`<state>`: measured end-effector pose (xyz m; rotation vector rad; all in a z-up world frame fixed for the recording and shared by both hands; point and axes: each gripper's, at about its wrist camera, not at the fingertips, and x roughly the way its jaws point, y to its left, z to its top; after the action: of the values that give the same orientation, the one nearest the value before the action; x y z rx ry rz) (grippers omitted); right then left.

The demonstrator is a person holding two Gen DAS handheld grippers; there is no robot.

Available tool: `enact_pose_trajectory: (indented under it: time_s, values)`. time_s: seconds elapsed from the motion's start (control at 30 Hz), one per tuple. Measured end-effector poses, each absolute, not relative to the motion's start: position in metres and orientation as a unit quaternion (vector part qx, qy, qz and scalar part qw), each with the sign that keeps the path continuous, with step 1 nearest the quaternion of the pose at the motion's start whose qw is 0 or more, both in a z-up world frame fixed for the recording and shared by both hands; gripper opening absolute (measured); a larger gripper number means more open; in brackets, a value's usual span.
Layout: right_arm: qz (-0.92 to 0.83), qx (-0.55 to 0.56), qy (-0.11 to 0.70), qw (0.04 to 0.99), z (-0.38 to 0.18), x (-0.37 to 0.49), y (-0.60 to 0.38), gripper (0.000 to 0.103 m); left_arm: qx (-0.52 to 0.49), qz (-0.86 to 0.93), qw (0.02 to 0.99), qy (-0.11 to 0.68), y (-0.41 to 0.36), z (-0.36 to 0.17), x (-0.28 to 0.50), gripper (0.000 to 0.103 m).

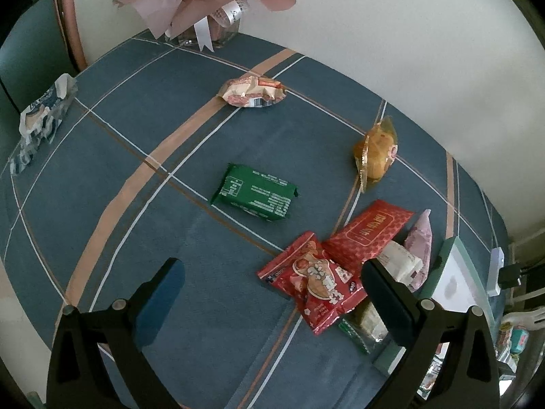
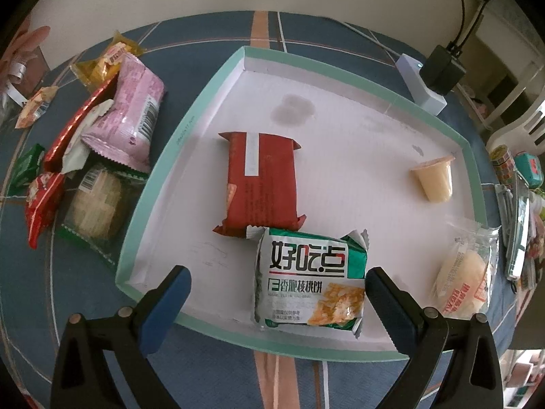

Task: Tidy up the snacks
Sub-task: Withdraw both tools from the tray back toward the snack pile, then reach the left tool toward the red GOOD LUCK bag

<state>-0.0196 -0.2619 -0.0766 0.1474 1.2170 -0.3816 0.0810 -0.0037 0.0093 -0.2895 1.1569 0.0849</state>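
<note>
My left gripper (image 1: 272, 293) is open and empty above the blue tablecloth. Ahead of it lie a green packet (image 1: 254, 192), a red cartoon packet (image 1: 315, 281), a red flat packet (image 1: 368, 230), an orange bun packet (image 1: 374, 151) and a crumpled pink packet (image 1: 252, 91). My right gripper (image 2: 277, 298) is open over the near edge of a white tray (image 2: 340, 78) with a teal rim. In the tray lie a white-green biscuit packet (image 2: 310, 283), a red packet (image 2: 260, 180), a jelly cup (image 2: 434, 180) and a bun packet (image 2: 466, 272).
A heap of packets lies left of the tray, with a pink packet (image 2: 131, 116) and a clear cracker packet (image 2: 93, 208). A bouquet vase (image 1: 204, 10) stands at the far edge. A blue-white bag (image 1: 42, 116) lies far left. A power strip (image 2: 422, 81) sits behind the tray.
</note>
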Motion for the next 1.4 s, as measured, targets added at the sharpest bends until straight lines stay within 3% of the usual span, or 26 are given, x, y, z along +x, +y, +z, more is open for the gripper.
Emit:
enact_pose_trajectory:
  time_s: [0.5,0.6,0.7,0.77,0.83,0.97,1.03,1.4]
  values:
    - [-0.144,0.169,0.508,0.832,-0.051,0.002,-0.267,0.101,-0.151,0.039,0.818,0.553,0.004,0.005,0.082,0.103]
    - [-0.137,0.165,0.512,0.832,-0.053,0.009,-0.254,0.085,-0.156,0.039,0.814,0.558,0.006,0.001,0.084,0.103]
    - [-0.141,0.15,0.511,0.835,-0.055,0.015,-0.244,0.062,-0.158,0.035,0.813,0.559,0.005,0.0,0.084,0.103]
    - [-0.133,0.155,0.511,0.835,-0.056,0.021,-0.241,0.042,-0.158,0.032,0.813,0.56,0.004,0.0,0.085,0.103]
    - [-0.12,0.173,0.517,0.829,-0.06,0.024,-0.241,0.038,-0.158,0.031,0.812,0.561,0.003,-0.001,0.085,0.103]
    - [-0.11,0.171,0.529,0.824,-0.07,0.029,-0.235,0.017,-0.16,0.028,0.812,0.561,0.003,-0.002,0.085,0.103]
    - [-0.098,0.182,0.528,0.824,-0.072,0.028,-0.234,0.011,-0.161,0.028,0.81,0.563,0.003,-0.003,0.086,0.103]
    - [-0.093,0.18,0.542,0.815,-0.073,0.005,-0.227,0.009,-0.17,0.021,0.803,0.571,0.001,-0.007,0.084,0.103]
